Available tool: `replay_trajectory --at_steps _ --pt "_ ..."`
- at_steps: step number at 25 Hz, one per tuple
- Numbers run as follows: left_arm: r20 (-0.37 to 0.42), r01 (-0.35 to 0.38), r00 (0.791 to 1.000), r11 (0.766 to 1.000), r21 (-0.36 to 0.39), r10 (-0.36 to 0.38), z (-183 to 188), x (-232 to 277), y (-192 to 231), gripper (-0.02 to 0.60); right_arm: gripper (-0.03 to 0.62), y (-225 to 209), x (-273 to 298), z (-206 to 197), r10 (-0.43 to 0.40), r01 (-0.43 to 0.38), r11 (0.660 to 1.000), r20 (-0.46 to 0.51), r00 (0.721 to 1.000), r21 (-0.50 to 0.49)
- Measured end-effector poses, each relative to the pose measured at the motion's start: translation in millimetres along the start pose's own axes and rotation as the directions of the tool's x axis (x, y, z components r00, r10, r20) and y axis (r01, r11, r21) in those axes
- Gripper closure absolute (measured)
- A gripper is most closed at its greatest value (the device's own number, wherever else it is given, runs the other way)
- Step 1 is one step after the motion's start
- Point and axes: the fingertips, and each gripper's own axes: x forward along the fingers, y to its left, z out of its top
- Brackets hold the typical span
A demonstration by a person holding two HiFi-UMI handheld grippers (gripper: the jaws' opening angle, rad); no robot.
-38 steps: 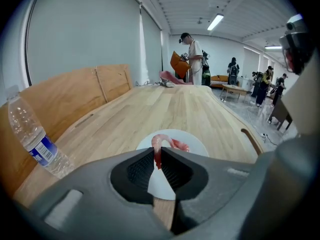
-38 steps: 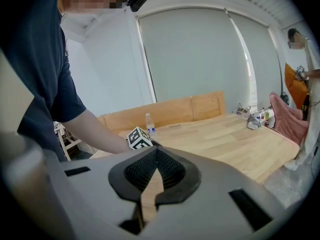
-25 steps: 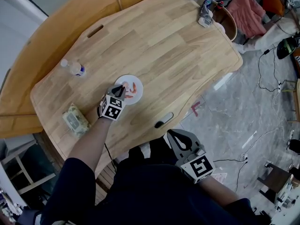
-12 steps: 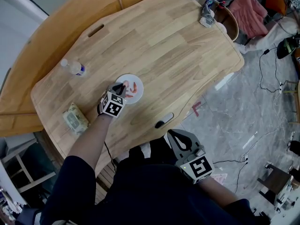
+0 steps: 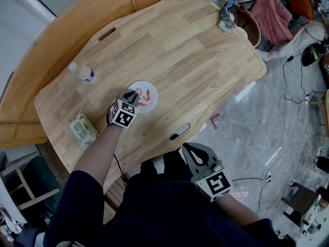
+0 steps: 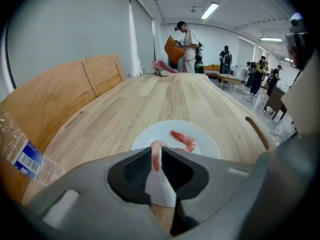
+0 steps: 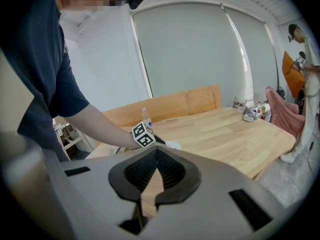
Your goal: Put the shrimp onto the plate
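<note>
The right gripper [image 5: 186, 148] is held low beside the dark-sleeved person, off the near edge of the long pale wooden table [image 5: 180, 50]. Its jaws are seen pressed together at the tips, with nothing between them. It is kept where it was a second ago.

Further in, the left gripper [image 5: 132, 96] is reached out over the near rim of the small round white plate [image 5: 150, 103]. A curled pink shrimp [image 6: 155, 151] is pinched between its jaws and is held above that rim. Whether the shrimp touches the plate cannot be told. A second pink shrimp [image 6: 184, 140] is seen lying on the plate just beyond the jaws, apart from the held one. Against the picture of a second earlier, hardly any change is noted: the left gripper is found at the same edge of the plate, turned only slightly.

To the left of the left arm, a pale green soft pack [image 5: 83, 129] is laid near the table's edge. Beyond it, a clear plastic bottle with a blue label [image 5: 81, 73] is seen lying on its side, well apart from the plate. At the far end, a pink cloth [image 5: 272, 12] is draped beside the table.
</note>
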Motion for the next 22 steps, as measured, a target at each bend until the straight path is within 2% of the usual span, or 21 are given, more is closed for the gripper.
replay_trajectory --at_steps 11,22 --pt "0.143 -0.018 0.989 0.999 -0.038 0.024 36 -68 -18 0.528 0.583 31 -1 17 0.040 -0.038 0.998 0.043 0.998 -0.042" --pt "0.334 0.009 0.942 0.995 -0.096 0.024 74 -187 -62 0.528 0.583 66 -4 47 0.070 -0.061 0.994 0.100 0.993 -0.090"
